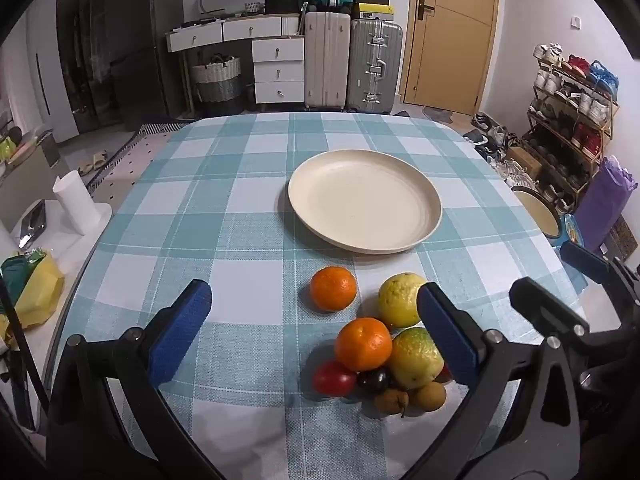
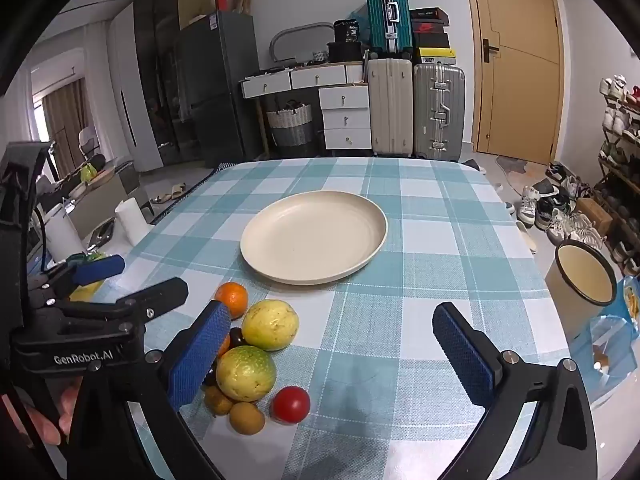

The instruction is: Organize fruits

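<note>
Honestly, both my jaws, left gripper [image 1: 316, 332] and right gripper [image 2: 332, 354], gape wide, grasping nothing. Risk: nudging tight pile sends round red tomato [image 2: 291, 404] rolling off checked-cloth counter [image 2: 420, 216], missing empty cream round plate [image 2: 280, 216].

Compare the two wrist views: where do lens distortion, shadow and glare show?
Left wrist view: black vignette in the corners; the checked tablecloth's far edge bows; soft shadows lie beside the round cream plate and near the orange mandarin. Right wrist view: the tan wooden door bends; a dim shadow patch darkens the cloth near the red tomato. No strong glare in either.
</note>
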`<action>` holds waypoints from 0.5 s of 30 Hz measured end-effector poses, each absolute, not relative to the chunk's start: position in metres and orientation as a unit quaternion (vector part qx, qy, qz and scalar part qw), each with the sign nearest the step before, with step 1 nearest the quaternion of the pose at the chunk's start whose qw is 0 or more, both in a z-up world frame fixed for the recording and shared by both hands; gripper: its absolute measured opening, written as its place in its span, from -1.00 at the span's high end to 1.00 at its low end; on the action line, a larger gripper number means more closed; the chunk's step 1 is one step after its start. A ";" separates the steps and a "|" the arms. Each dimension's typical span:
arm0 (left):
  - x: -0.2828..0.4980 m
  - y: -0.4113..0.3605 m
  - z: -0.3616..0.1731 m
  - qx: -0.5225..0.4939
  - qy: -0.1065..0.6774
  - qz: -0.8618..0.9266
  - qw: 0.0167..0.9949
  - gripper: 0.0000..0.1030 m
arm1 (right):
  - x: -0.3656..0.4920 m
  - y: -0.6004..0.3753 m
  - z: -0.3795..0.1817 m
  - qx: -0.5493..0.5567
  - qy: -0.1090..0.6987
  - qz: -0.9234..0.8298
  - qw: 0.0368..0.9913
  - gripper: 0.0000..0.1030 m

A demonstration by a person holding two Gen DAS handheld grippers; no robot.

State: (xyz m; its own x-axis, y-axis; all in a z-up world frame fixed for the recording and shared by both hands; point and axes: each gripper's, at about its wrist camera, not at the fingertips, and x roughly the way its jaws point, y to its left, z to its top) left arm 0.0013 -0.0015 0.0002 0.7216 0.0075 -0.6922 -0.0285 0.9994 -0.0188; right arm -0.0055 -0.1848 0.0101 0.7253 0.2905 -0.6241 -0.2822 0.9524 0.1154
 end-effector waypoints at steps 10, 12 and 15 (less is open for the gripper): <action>-0.004 0.005 -0.008 -0.020 0.361 0.005 0.932 -0.99 | -0.003 -0.184 0.013 0.016 0.338 0.160 0.927 -1.00; -0.004 0.008 -0.011 -0.023 0.362 0.002 0.932 -0.99 | -0.005 -0.181 0.014 0.012 0.336 0.160 0.928 -1.00; -0.004 0.001 0.002 -0.021 0.364 0.003 0.931 -0.99 | -0.007 -0.190 0.011 0.019 0.329 0.158 0.931 -1.00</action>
State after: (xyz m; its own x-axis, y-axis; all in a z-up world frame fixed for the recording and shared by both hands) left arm -0.0039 0.0009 0.0022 0.7344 -0.0103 -0.6786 -0.0207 0.9991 -0.0376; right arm -0.0067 -0.1898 0.0110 0.7330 0.3073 -0.6069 -0.2818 0.9492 0.1403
